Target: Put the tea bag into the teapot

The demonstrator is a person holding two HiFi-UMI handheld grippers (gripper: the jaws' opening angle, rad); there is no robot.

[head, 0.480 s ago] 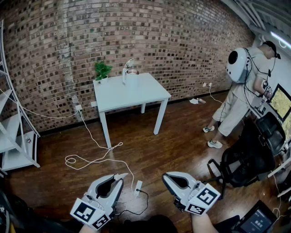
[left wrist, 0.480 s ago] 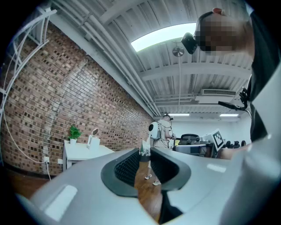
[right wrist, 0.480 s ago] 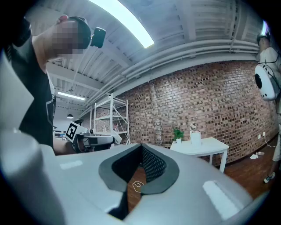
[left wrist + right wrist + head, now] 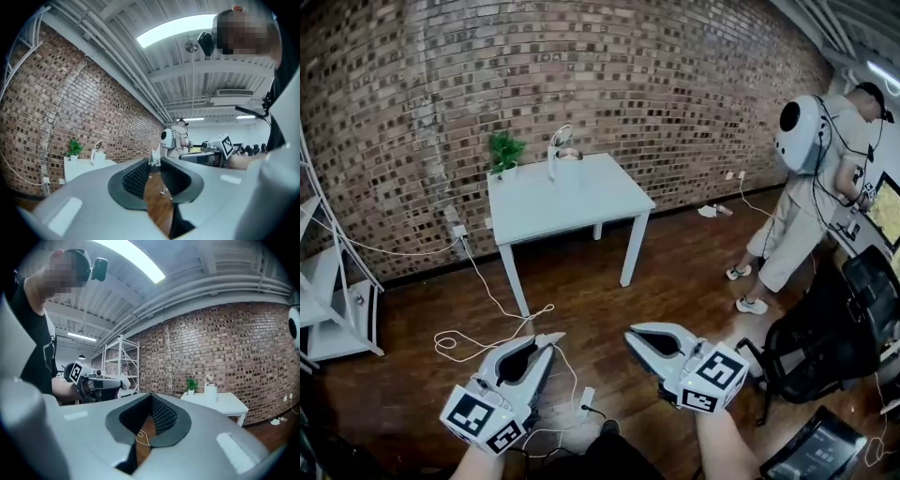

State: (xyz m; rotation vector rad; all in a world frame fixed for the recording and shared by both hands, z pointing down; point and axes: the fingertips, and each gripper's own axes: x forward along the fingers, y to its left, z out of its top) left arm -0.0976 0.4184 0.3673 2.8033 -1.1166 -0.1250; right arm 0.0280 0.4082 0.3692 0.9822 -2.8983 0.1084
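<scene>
Item one, far left: white shelf against the brick wall, its contents too small to tell. Item two: white cable, running down from the wall and looping over the wood floor towards me. Item three: plant, small, in a white pot, upright on the table's back left corner. Item four: my left gripper, held low over the floor and aimed towards the table; its jaws stand a little apart at the tips, with nothing between them but floor and the far room. Item five: teapot, white with a looped handle, upright at the table's back edge just right of the plant, well apart from both grippers. I can't make out the tea bag in any view. Item six: table, white, four-legged, set near the wall. Item seven: my right gripper, level with the left one and near it; its jaw tips meet and grip nothing, and only floor and a strand of cable show through the hollow behind them. Item eight, right: a person in pale clothes with a white round pack on the back, standing turned away. Item nine: black chair, just below that person.
</scene>
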